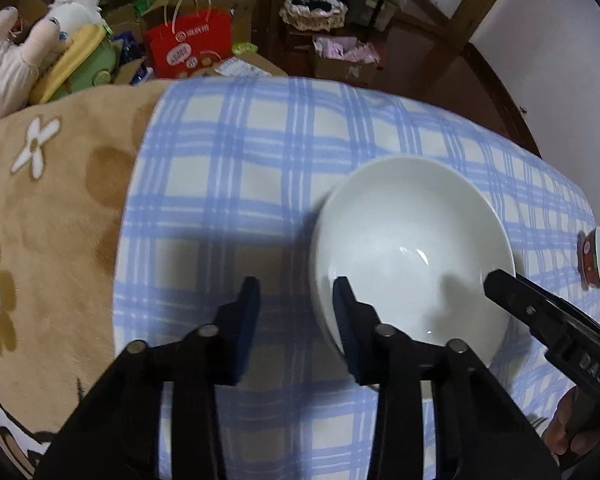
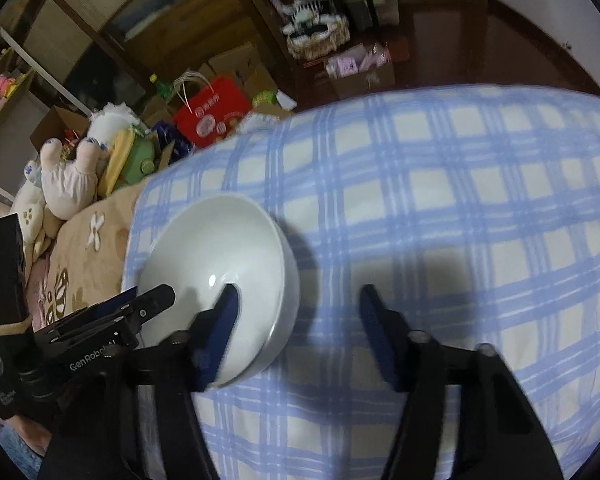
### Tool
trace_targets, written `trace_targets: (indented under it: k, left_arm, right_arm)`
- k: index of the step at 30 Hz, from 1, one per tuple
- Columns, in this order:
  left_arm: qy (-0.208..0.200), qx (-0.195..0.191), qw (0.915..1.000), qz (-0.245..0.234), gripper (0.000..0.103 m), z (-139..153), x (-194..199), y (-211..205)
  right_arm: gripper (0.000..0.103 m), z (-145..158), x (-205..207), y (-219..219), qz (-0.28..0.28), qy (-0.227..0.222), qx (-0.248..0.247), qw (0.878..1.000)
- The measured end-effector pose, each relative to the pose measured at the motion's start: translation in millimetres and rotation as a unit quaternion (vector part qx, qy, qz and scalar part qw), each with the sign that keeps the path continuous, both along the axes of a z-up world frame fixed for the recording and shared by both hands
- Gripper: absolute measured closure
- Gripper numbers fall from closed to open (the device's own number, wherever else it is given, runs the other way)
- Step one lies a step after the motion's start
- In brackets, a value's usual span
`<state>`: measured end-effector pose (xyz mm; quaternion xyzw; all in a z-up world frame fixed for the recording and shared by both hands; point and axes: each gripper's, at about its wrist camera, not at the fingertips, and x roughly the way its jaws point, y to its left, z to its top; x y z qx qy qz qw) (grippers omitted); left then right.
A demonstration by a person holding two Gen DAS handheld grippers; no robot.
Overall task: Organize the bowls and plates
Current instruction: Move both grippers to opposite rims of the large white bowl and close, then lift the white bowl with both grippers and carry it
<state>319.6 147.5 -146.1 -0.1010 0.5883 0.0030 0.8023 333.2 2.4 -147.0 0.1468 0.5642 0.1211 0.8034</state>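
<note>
The white bowl (image 1: 412, 256) sits lower right, its rim apparently straddled by both the open left gripper (image 1: 296, 300) and the open right gripper (image 2: 298, 304).

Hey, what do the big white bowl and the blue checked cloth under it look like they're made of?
The white bowl looks like glazed ceramic or porcelain: smooth, glossy, with sharp light glints inside; hard plastic can't be ruled out. The blue checked cloth looks like soft, matte fabric, perhaps fleece or cotton; it shows no shine and drapes over the edge. Both the left claw and the right claw are open beside the bowl.
</note>
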Motion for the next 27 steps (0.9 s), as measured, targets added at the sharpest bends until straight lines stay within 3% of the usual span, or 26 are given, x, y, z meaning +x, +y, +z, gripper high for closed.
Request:
trace_targets:
  k: [3, 6, 9, 12, 17, 27]
  left_arm:
    - [-0.002, -0.009, 1.0, -0.001, 0.077, -1, -1, -1]
    - [0.009, -0.033, 0.9993, -0.014, 0.081, -6, -1, -5]
    - [0.007, -0.025, 0.9994, -0.023, 0.084, -8, -9, -14]
    - [-0.001, -0.017, 0.9997, -0.015, 0.085, -5, -17, -18]
    - [-0.002, -0.006, 0.9995, -0.03, 0.086, 4, -32, -29]
    - [-0.022, -0.019, 0.9975, -0.064, 0.089, 38, -70, -63]
  right_arm:
    - [0.071, -5, -1, 0, -0.002, 0.014, 0.013, 1.0]
    - [0.072, -9, -2, -1, -0.008, 0.03, 0.028, 0.999]
    - [0.072, -20, -2, 4, -0.001, 0.056, 0.034, 0.998]
    - [0.083, -18, -11, 4, -0.004, 0.036, 0.047, 0.998]
    - [0.084, -8, -30, 0, -0.007, 0.017, 0.032, 0.999]
    - [0.084, 29, -69, -34, -0.024, -0.011, -0.002, 1.0]
